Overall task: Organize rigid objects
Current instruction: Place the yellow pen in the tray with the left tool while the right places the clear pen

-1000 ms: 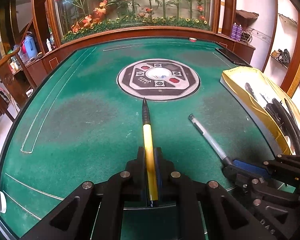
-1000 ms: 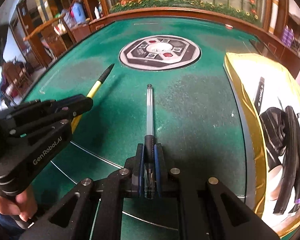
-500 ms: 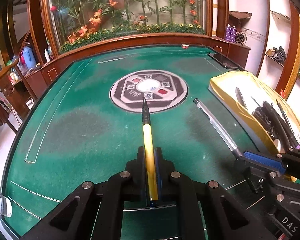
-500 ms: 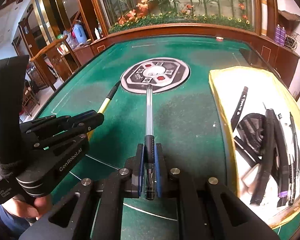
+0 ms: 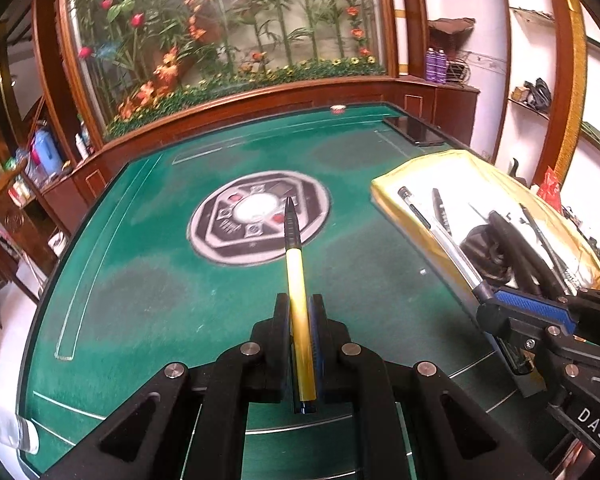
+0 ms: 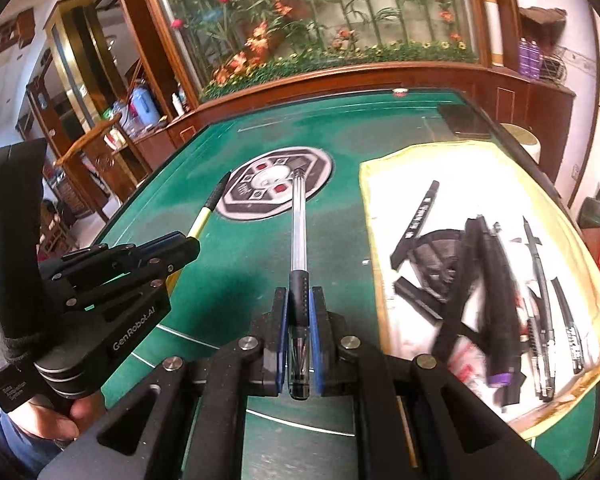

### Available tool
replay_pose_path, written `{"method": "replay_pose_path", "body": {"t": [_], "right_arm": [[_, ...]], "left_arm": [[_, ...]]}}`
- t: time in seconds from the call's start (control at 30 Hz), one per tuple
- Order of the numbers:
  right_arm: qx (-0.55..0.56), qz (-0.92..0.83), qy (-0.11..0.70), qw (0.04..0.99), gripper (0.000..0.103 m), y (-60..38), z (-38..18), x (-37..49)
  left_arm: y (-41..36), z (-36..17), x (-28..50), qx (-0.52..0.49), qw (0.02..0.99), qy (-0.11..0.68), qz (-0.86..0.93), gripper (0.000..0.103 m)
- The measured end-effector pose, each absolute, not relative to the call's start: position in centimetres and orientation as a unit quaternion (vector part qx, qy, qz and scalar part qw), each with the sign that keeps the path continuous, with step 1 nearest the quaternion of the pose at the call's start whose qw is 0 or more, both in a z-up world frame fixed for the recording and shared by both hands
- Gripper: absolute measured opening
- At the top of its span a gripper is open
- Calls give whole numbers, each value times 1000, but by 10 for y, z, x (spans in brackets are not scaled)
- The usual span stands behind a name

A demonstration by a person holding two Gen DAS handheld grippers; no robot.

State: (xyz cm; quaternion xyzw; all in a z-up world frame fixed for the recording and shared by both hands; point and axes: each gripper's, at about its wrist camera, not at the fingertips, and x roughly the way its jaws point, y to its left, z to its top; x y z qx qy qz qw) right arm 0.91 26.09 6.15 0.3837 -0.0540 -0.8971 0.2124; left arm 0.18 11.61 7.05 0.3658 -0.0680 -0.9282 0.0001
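Note:
My left gripper (image 5: 299, 312) is shut on a yellow pen (image 5: 296, 288) with a black tip, which sticks forward above the green table (image 5: 148, 288). My right gripper (image 6: 299, 308) is shut on a clear pen (image 6: 299, 224) with a black grip, also pointing forward off the felt. In the left wrist view the right gripper (image 5: 496, 300) is at the right, its clear pen (image 5: 440, 236) reaching over the near edge of the yellow-rimmed tray (image 5: 388, 192). In the right wrist view the left gripper (image 6: 180, 248) with its yellow pen (image 6: 204, 212) is at the left.
The tray (image 6: 370, 216) on the table's right holds several black pens, markers and a coiled cable. A round patterned panel (image 5: 260, 220) marks the table's centre. A dark phone (image 6: 464, 122) lies at the far right edge. A wooden ledge with flowers backs the table.
Both grippers have risen with their pens and shifted right toward the tray. The clear pen's tip went from over the felt to over the tray's edge. The tray's contents are now more in view.

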Motion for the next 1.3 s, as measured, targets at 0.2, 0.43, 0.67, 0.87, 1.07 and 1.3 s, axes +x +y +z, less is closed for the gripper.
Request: {"method": "replay_pose_path", "body": {"t": [0.2, 0.43, 0.67, 0.87, 1.07, 1.3], "right_arm": [[375, -903, -79, 194, 9, 294, 64, 11], [365, -910, -106, 167, 9, 334, 65, 11], [363, -915, -124, 128, 9, 374, 58, 6], [375, -913, -123, 104, 9, 390, 45, -1], [392, -907, -122, 97, 9, 398, 31, -11], [399, -905, -116, 94, 9, 396, 25, -15]], "left_arm": [[149, 79, -3, 360, -20, -86, -929, 9], [192, 91, -10, 358, -56, -91, -927, 9], [234, 89, -27, 388, -113, -67, -912, 9], [260, 79, -48, 415, -141, -42, -898, 9], [270, 61, -63, 432, -164, -22, -887, 8], [273, 54, -65, 433, -179, -16, -883, 9]]}}
